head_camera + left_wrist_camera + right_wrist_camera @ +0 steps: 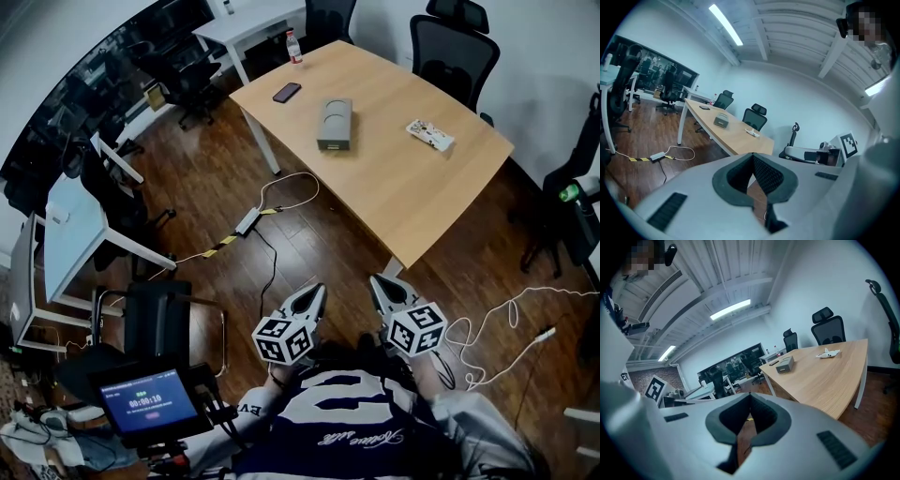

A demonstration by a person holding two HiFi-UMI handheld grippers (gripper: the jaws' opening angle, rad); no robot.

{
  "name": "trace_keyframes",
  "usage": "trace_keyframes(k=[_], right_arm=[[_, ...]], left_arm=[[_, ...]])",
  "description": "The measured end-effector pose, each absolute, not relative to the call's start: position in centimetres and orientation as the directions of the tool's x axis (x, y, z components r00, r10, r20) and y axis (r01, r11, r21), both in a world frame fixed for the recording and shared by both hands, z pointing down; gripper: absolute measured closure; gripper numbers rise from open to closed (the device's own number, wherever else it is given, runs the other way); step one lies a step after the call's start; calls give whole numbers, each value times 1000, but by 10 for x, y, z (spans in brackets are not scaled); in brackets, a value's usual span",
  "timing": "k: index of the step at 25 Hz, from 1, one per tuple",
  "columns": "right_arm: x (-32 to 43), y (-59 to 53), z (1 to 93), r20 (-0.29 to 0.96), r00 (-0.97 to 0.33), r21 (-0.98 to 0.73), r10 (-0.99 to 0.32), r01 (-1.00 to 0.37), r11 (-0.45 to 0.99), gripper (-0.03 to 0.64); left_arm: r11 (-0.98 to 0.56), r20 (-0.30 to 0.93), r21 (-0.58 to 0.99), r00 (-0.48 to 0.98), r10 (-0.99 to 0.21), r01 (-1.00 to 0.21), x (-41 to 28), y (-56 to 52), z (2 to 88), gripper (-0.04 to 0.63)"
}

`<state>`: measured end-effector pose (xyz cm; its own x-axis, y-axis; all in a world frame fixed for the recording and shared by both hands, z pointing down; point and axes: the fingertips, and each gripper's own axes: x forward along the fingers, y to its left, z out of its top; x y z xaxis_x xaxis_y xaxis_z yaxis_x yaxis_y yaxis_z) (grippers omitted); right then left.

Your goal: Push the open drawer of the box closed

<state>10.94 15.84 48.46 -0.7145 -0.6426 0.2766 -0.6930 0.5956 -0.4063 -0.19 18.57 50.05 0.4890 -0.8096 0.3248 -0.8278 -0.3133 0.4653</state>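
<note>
Both sets of jaws were pressed together on nothing: the left gripper (317, 292) and the right gripper (376, 283) hung near the person's body, well apart from the box (335, 124) on the wooden table (412, 192).

Bare table (403, 187) around box (335, 123), phone (287, 92) near

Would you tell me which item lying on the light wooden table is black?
The flat black phone, leftmost; the grey rectangular box and white packet are paler.
</note>
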Motion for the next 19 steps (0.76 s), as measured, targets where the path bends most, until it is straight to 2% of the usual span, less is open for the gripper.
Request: trace_keyframes(k=[19], right_arm=[[86, 162, 488, 287, -719, -386, -633, -692, 610, 621]], left_arm=[[-305, 310, 475, 481, -820, -825, -26, 190, 505, 597]])
